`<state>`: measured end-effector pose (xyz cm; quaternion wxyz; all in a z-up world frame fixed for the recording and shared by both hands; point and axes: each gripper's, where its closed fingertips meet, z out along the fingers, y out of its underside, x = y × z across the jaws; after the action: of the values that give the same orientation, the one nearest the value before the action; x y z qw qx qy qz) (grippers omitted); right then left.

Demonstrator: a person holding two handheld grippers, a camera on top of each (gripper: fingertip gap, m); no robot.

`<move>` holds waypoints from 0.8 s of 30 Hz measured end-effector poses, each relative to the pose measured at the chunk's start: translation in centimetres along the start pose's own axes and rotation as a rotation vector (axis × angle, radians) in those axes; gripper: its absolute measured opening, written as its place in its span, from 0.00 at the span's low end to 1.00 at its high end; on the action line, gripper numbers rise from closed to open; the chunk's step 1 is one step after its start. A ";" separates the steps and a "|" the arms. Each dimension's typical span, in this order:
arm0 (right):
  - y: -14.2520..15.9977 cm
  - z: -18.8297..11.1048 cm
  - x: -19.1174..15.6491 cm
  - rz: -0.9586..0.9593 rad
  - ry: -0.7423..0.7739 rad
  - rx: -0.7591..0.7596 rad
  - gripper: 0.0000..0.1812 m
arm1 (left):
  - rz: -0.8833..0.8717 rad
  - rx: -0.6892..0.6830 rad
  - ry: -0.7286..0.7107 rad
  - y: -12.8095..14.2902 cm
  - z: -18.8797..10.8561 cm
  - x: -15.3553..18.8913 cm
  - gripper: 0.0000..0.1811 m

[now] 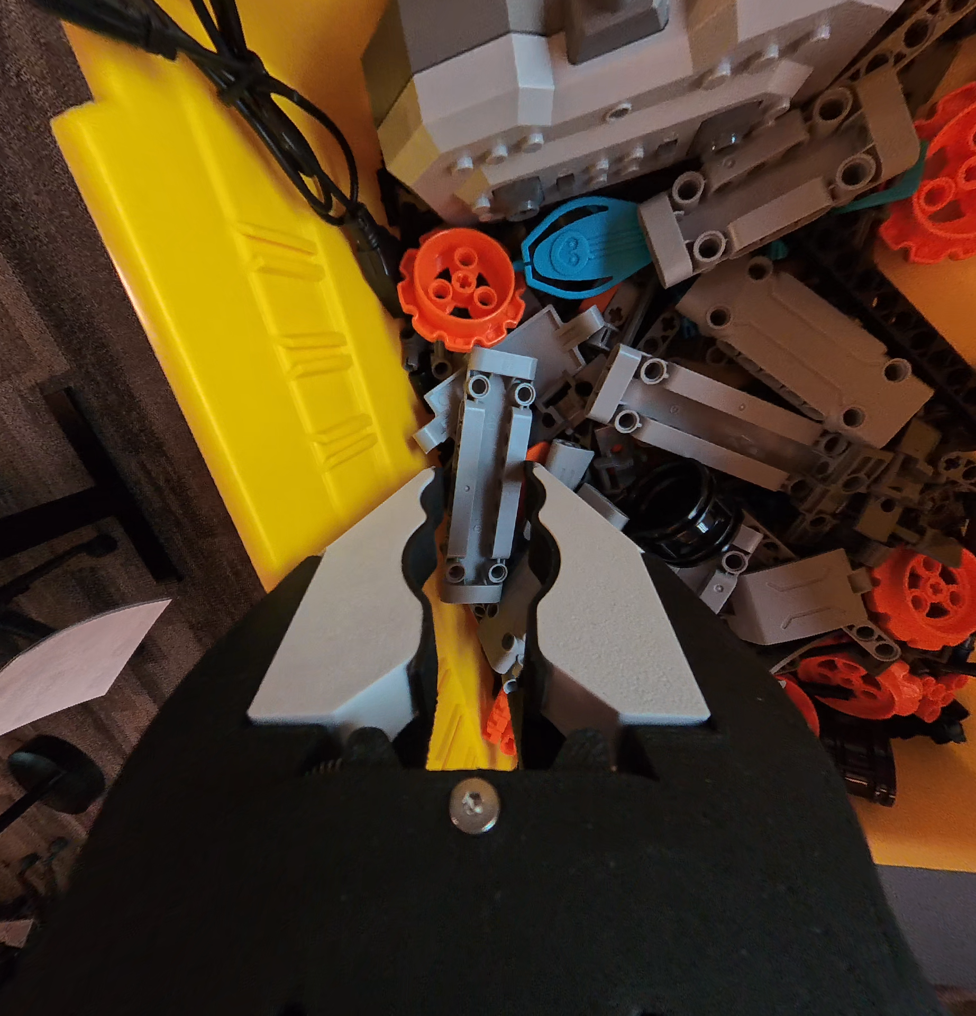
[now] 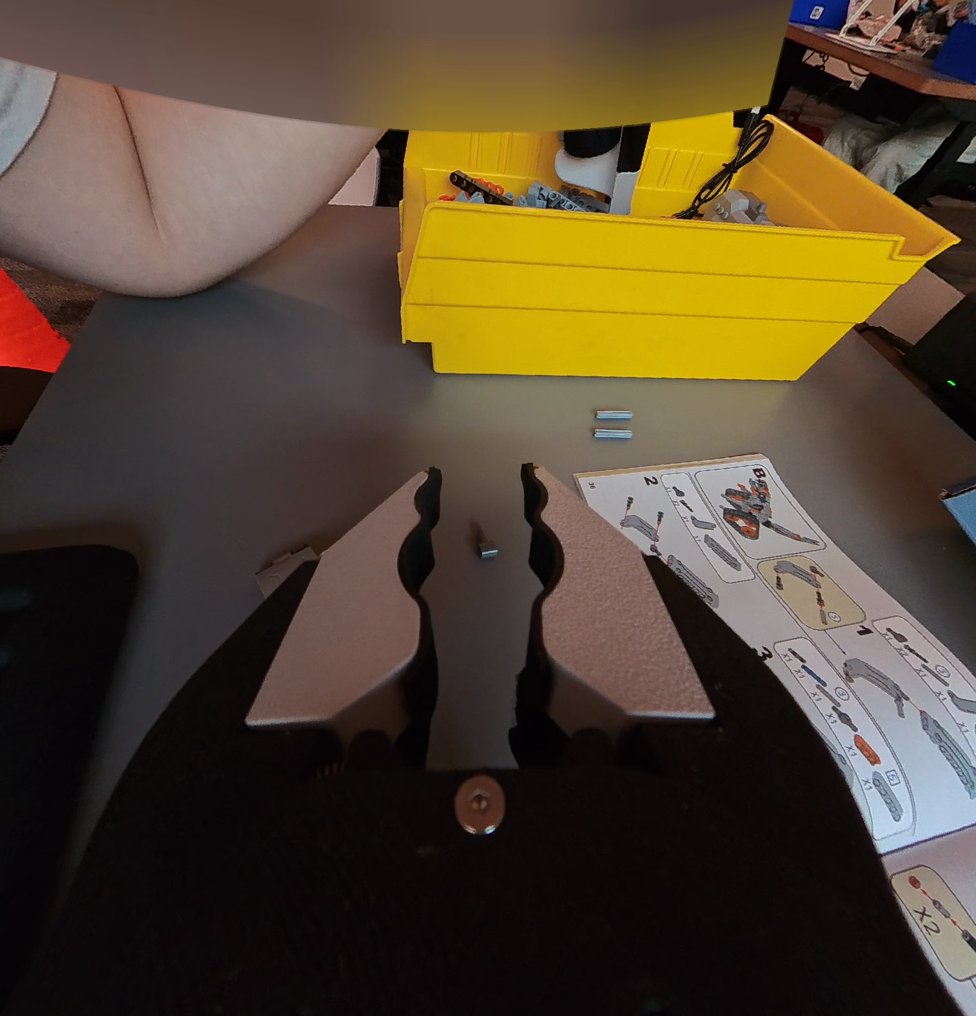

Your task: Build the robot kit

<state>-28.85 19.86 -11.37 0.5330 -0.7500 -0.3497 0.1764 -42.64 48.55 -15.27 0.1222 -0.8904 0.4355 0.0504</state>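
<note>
Left wrist view: my left gripper grasps grey panel between its fingers, over yellow bin | rigid, light, smooth; hold long edges | my right gripper released, small grey pin between fingers.

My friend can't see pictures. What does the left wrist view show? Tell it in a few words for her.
A hand-held gripper reaches into a yellow bin of building-toy parts, its two fingers on either side of a long grey piece. Around it lie orange wheels, a black tyre, a blue leaf-shaped part and a large grey block.
</note>
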 end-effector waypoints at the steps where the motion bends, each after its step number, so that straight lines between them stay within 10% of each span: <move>1: 0.0 0.0 0.0 0.000 -0.001 0.000 0.16 | 0.003 -0.001 0.002 0.0 0.1 0.0 0.15; 10: 0.0 0.1 -0.1 0.002 -0.005 -0.001 0.16 | 0.054 0.102 0.071 0.0 -4.1 1.8 0.13; 24: 0.2 0.2 -0.2 -0.012 -0.006 -0.010 0.16 | 0.200 -0.049 0.132 2.2 -1.8 3.4 0.10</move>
<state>-29.06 19.79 -11.60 0.5294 -0.7498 -0.3569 0.1738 -42.32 44.18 -14.57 0.0659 -0.8466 0.5280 0.0142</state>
